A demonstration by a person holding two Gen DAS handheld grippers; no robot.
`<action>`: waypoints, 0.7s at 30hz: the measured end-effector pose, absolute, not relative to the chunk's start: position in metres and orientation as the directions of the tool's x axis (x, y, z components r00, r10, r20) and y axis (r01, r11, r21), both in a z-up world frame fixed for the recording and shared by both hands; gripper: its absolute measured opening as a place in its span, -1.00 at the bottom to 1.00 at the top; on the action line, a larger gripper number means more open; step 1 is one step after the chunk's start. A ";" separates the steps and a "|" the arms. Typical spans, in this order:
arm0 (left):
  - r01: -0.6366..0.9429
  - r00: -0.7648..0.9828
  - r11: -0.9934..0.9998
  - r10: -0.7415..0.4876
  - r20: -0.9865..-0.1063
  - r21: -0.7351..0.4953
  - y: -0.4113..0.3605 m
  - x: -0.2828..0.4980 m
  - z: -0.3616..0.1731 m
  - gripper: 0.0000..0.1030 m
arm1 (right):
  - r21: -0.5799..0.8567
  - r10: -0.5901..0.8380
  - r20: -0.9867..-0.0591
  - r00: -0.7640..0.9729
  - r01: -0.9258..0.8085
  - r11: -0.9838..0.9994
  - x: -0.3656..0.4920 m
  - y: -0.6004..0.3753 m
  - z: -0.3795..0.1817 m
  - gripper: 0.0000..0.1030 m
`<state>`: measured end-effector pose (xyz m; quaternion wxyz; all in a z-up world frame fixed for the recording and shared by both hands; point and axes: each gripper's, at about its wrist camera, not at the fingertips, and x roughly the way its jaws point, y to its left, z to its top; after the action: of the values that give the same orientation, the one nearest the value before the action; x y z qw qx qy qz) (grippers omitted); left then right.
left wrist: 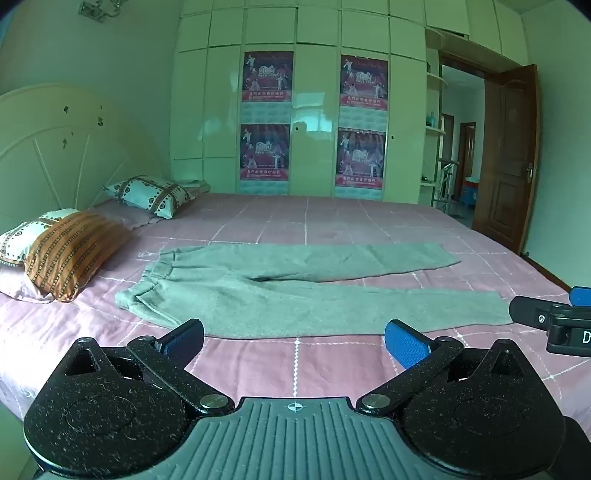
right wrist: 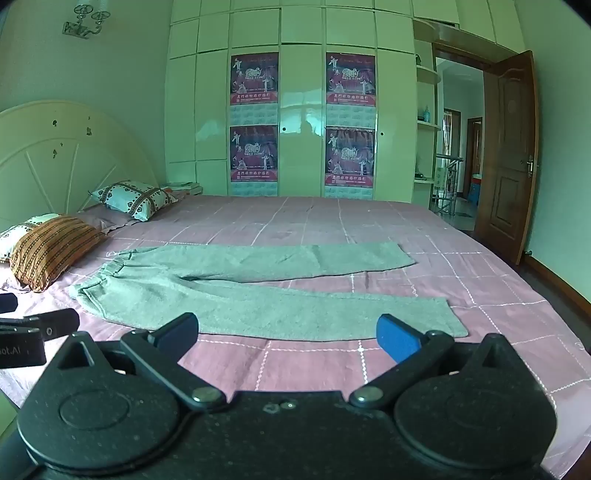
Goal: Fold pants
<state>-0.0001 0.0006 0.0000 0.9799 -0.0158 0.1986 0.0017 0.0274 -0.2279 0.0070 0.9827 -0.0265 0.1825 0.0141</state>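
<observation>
Item: 1 grey sweatpants (left wrist: pixel 295 295), flat on bed (left wrist: pixel 332 221); soft, limp, light. Grasp waistband, hems. Left gripper (left wrist: pixel 295 338), right gripper (right wrist: pixel 288 332): both agape, empty.

Pale green walls, glossy cream wardrobe (left wrist: pixel 295 110) with 4 posters (left wrist: pixel 266 75) on its doors, cream arched headboard (left wrist: pixel 55 147), bed with pink grid-lined sheet (left wrist: pixel 332 218), 3 patterned pillows (left wrist: pixel 149 194) at its head, open brown wooden door (left wrist: pixel 509 155) at right, wall lamp (right wrist: pixel 86 22) upper left

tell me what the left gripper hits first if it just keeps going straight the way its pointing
Most likely the near leg of the grey pants, lying flat on the pink bedsheet just ahead of the open left gripper. Depth is unclear; tilted lower, it could touch bare sheet first.
</observation>
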 end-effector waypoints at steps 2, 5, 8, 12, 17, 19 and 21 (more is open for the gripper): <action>-0.013 0.922 0.999 -0.001 -0.387 -0.036 0.002 0.000 0.000 1.00 | -0.053 0.009 -0.365 0.931 -0.030 0.998 0.028 -0.228 0.007 0.89; -0.017 0.924 0.999 -0.003 -0.383 -0.050 0.006 0.001 0.001 1.00 | -0.050 0.011 -0.360 0.933 -0.031 0.998 0.027 -0.227 0.007 0.89; -0.009 0.927 1.000 -0.001 -0.376 -0.025 0.002 -0.003 -0.001 1.00 | -0.049 0.012 -0.362 0.932 -0.032 0.998 0.028 -0.227 0.007 0.89; -0.008 0.926 1.000 -0.003 -0.377 -0.026 0.006 -0.007 0.001 1.00 | -0.046 0.013 -0.362 0.932 -0.032 0.998 0.027 -0.228 0.007 0.89; -0.005 0.924 1.000 -0.006 -0.383 -0.028 0.002 -0.002 0.000 1.00 | -0.046 0.012 -0.359 0.933 -0.030 0.999 0.028 -0.228 0.008 0.89; -0.004 0.923 0.999 -0.008 -0.385 -0.031 0.003 -0.002 0.000 1.00 | -0.046 0.011 -0.360 0.933 -0.030 0.999 0.027 -0.228 0.008 0.89; -0.002 0.922 1.000 -0.010 -0.387 -0.030 0.003 -0.002 -0.001 1.00 | -0.044 0.012 -0.359 0.933 -0.029 0.999 0.028 -0.229 0.008 0.89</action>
<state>-0.0015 0.0028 -0.0005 0.9802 -0.0149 0.1972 -0.0019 0.0283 -0.2285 0.0080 0.9829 -0.0244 0.1822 0.0104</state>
